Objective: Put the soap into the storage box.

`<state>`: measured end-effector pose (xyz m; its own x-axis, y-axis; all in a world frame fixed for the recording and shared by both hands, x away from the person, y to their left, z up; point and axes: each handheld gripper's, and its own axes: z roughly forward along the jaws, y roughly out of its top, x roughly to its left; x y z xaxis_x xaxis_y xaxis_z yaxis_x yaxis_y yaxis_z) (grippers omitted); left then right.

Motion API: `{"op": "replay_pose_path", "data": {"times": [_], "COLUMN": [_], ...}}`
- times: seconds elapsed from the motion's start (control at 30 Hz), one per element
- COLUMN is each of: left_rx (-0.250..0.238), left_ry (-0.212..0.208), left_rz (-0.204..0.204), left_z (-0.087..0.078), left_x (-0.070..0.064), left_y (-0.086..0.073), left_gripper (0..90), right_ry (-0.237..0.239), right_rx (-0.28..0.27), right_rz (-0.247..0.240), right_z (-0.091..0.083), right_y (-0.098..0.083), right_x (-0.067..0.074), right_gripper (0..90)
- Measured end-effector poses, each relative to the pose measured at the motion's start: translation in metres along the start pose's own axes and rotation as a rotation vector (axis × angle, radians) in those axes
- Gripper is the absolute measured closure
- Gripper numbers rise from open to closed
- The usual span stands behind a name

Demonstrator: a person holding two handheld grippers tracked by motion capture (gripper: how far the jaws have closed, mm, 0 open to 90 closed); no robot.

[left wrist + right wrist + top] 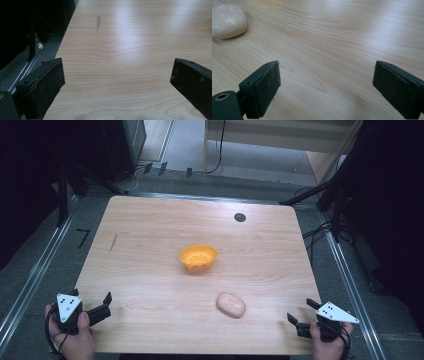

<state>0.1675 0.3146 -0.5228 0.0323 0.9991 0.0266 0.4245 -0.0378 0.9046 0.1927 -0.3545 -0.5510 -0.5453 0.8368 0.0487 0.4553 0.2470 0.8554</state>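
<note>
From above, the left gripper (97, 306) and right gripper (303, 312) rest at the tabletop's (150, 245) near corners, fingers wide and empty, seemingly waiting, while the left gripper view has bare wood ahead and the right gripper view has a pale bun-like lump (227, 21) ahead-left, the orange bowl (198, 257) beyond.

No legible text, labels or numbers anywhere.

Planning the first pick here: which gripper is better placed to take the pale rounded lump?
Right, probably. The pale rounded lump lies on the wooden table much nearer the right gripper, whose jaws stand open. The left gripper, also open, sits at the far corner.
</note>
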Motion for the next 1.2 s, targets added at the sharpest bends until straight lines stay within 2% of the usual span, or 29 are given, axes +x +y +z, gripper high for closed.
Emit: {"op": "replay_pose_path", "data": {"times": [0.13,0.23,0.33,0.47,0.57,0.73,0.9,1.2], "left_rx": [0.000,-0.017,-0.020,-0.010,-0.007,0.012,0.001,-0.004], "left_ry": [0.002,0.010,0.010,0.003,0.001,0.005,0.029,0.010], "left_rz": [0.004,0.001,-0.007,-0.002,0.012,0.013,0.015,0.018], "left_z": [0.000,-0.002,-0.002,-0.001,-0.001,0.001,0.000,0.000], "left_x": [-0.001,-0.001,-0.001,-0.001,-0.002,-0.003,-0.005,-0.005], "left_y": [0.000,-0.001,-0.001,-0.001,0.000,0.000,0.000,0.000], "left_gripper": [0.0,0.0,0.0,0.0,0.0,0.0,0.0,0.0], "right_ry": [0.001,-0.023,-0.023,-0.007,0.011,0.028,0.050,0.086], "right_rx": [0.007,0.024,0.031,0.011,0.034,0.101,0.139,0.199], "right_rz": [-0.003,-0.031,-0.042,-0.019,-0.015,-0.080,-0.124,-0.197], "right_z": [0.000,0.002,0.003,0.002,0.003,0.005,0.007,0.017], "right_y": [0.000,0.001,0.001,0.001,0.002,0.009,0.018,0.040], "right_x": [0.001,0.004,0.005,0.003,0.003,0.006,0.009,0.020], "right_gripper": [11.2,11.2,11.2,11.1,10.9,10.9,10.9,10.9]}}
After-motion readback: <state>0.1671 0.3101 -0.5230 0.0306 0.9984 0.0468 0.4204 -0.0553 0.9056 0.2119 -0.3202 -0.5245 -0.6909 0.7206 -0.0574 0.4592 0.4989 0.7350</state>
